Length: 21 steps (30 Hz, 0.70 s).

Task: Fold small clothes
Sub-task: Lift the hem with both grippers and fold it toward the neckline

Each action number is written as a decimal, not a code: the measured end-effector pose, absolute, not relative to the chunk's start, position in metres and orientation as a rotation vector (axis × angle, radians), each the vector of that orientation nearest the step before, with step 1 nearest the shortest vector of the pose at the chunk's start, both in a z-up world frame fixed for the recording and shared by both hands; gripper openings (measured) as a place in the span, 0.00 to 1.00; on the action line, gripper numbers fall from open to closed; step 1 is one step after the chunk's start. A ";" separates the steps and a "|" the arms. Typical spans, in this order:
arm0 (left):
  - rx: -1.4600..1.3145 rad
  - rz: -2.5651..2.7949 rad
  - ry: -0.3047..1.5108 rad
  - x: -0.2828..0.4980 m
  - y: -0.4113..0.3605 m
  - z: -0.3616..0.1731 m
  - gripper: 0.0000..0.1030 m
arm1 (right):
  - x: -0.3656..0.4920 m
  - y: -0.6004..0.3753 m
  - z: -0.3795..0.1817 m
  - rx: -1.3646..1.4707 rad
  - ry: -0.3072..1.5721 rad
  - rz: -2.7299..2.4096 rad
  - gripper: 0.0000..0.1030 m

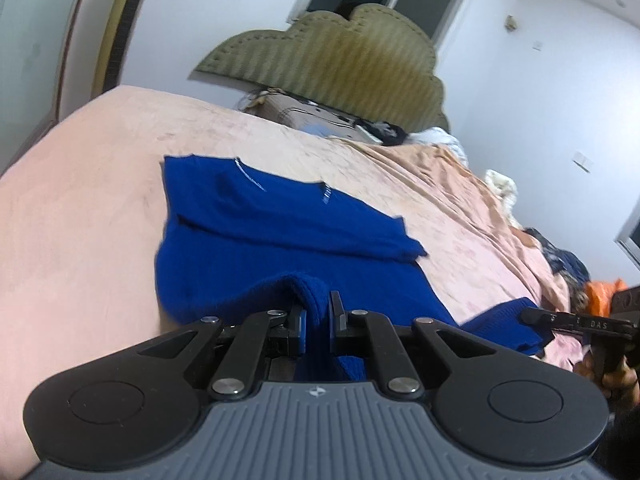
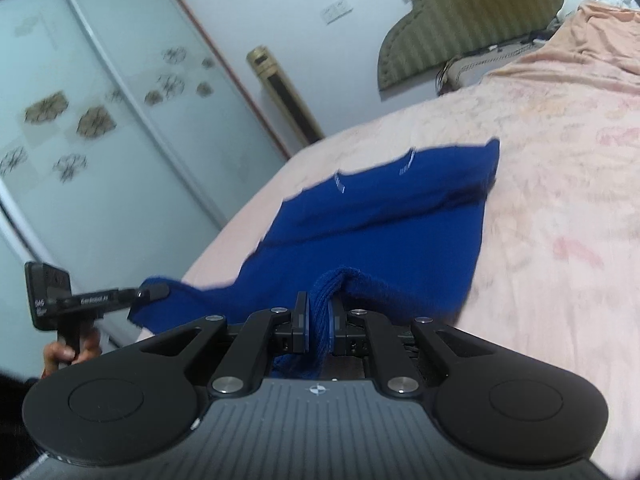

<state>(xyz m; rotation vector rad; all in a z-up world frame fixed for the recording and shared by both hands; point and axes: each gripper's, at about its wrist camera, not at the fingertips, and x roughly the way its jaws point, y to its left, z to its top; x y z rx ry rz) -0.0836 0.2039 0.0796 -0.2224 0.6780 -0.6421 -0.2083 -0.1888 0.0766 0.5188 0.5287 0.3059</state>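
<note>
A blue knit sweater (image 1: 280,232) lies spread on the pink bedsheet (image 1: 88,208), its far part folded over. My left gripper (image 1: 318,320) is shut on the sweater's near hem, which bunches between the jaws. My right gripper (image 2: 319,320) is shut on the hem at the other near corner of the sweater (image 2: 380,216). Each gripper shows in the other's view: the right gripper (image 1: 536,316) at the far right, the left gripper (image 2: 154,292) at the left, both pinching blue cloth lifted a little off the bed.
A green padded headboard (image 1: 340,56) stands behind the bed. A box and clutter (image 1: 312,116) lie near the pillows. A pile of clothes (image 1: 568,268) lies at the bed's right side. Sliding wardrobe doors (image 2: 100,120) and a gold floor unit (image 2: 284,92) stand to the left.
</note>
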 end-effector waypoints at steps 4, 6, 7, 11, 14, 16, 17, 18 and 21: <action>-0.208 -0.607 0.681 -0.051 0.186 0.089 0.09 | -0.172 -0.195 0.072 0.554 0.507 0.236 0.11; -0.192 -0.596 0.680 -0.036 0.176 0.092 0.09 | -0.154 -0.196 0.070 0.546 0.502 0.191 0.11; -0.183 -0.588 0.679 -0.027 0.171 0.093 0.09 | -0.144 -0.197 0.068 0.543 0.502 0.171 0.11; -0.159 -0.560 0.678 0.004 0.151 0.092 0.09 | -0.110 -0.204 0.061 0.582 0.487 0.132 0.11; -0.169 -0.542 0.689 0.029 0.141 0.088 0.09 | -0.086 -0.214 0.056 0.628 0.473 0.101 0.11; -0.162 -0.521 0.689 0.044 0.134 0.086 0.09 | -0.072 -0.222 0.053 0.663 0.470 0.083 0.11; -0.159 -0.512 0.687 0.052 0.131 0.085 0.09 | -0.065 -0.225 0.051 0.674 0.467 0.073 0.11; -0.156 -0.502 0.687 0.059 0.128 0.084 0.09 | -0.059 -0.228 0.049 0.683 0.465 0.062 0.11; -0.147 -0.475 0.679 0.078 0.121 0.084 0.09 | -0.037 -0.238 0.042 0.733 0.466 0.045 0.11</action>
